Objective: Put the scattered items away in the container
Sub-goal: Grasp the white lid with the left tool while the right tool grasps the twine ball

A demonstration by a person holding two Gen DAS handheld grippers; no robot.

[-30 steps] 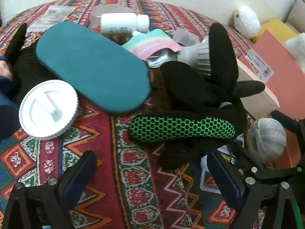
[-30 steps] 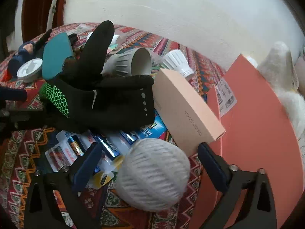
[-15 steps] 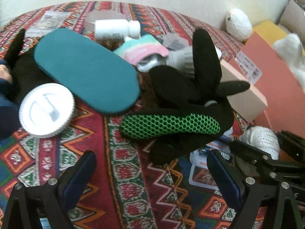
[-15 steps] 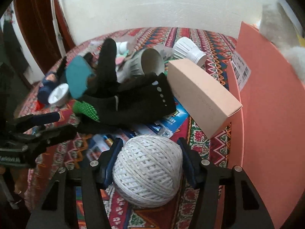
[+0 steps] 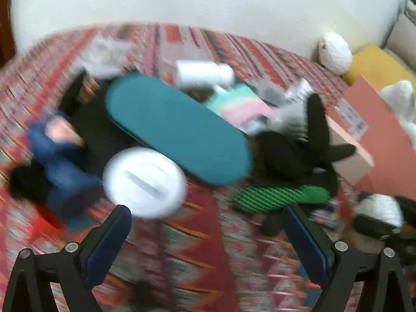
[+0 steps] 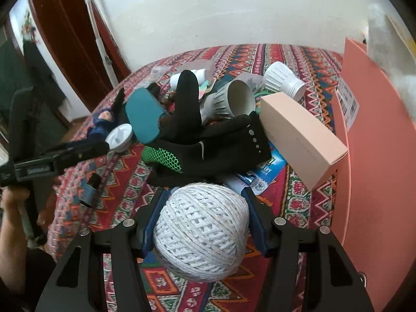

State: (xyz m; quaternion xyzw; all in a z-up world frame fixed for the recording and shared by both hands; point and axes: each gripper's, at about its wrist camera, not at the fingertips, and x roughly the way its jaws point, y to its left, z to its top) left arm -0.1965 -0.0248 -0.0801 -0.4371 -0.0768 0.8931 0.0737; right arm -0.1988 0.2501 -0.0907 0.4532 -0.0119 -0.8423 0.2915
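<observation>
Our right gripper (image 6: 204,223) is closed on the twine ball (image 6: 201,230), blue-padded fingers (image 6: 153,217) pressed on both its sides, ball lifted clear between them. Our left gripper (image 5: 205,234) has its fingers (image 5: 108,236) spread wide with nothing between them, pointing forward and slightly down; that view is motion-blurred. In the right wrist view the left gripper (image 6: 56,156) shows side-on at far left, level, with our left hand (image 6: 13,208) gripping its handle below. Bare forearm shows beneath it.
</observation>
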